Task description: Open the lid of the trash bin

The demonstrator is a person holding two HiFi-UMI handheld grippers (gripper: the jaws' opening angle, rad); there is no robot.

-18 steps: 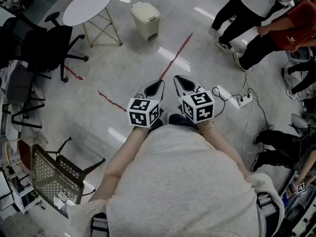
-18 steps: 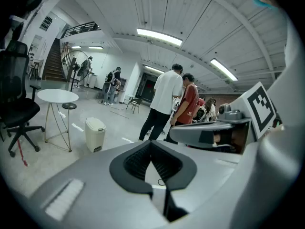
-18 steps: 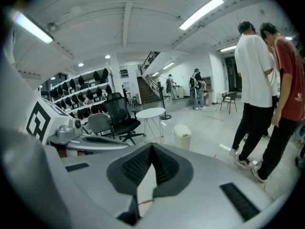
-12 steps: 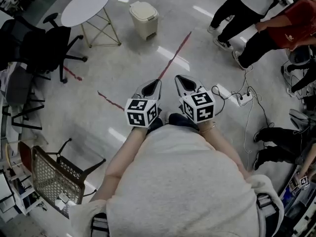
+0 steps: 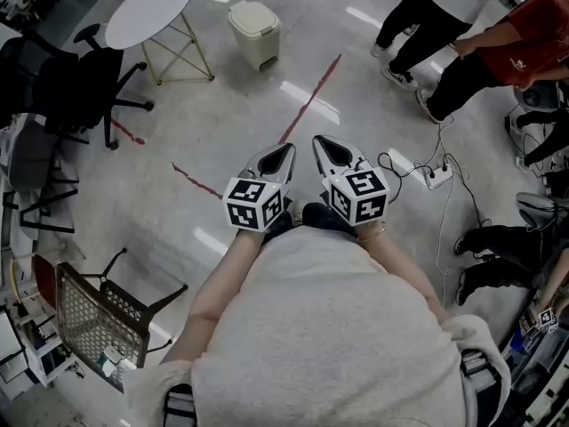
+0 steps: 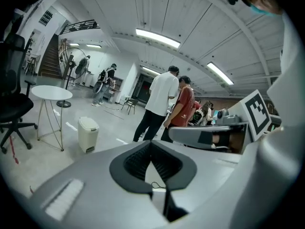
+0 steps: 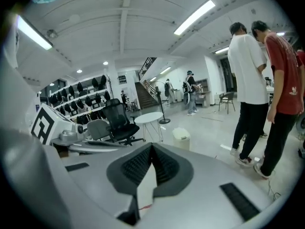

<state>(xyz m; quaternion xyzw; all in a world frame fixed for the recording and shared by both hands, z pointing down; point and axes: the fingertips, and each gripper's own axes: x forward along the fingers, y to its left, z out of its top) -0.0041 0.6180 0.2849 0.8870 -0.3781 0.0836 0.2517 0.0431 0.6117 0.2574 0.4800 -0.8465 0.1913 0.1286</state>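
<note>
Left tongs (image 5: 286, 150), right tongs (image 5: 319, 140) clenched, empty; boxy beige plastic trash bin (image 5: 254, 32) shut.

The head view looks steeply down from above. Both gripper views face forward along their jaws, sharing the distant cream trash bin (image 6: 88, 134).

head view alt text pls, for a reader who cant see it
Seen from above, a person holds the left gripper and right gripper side by side before the body, both shut and empty. The beige trash bin, lid closed, stands farther ahead beside a round white table.
</note>
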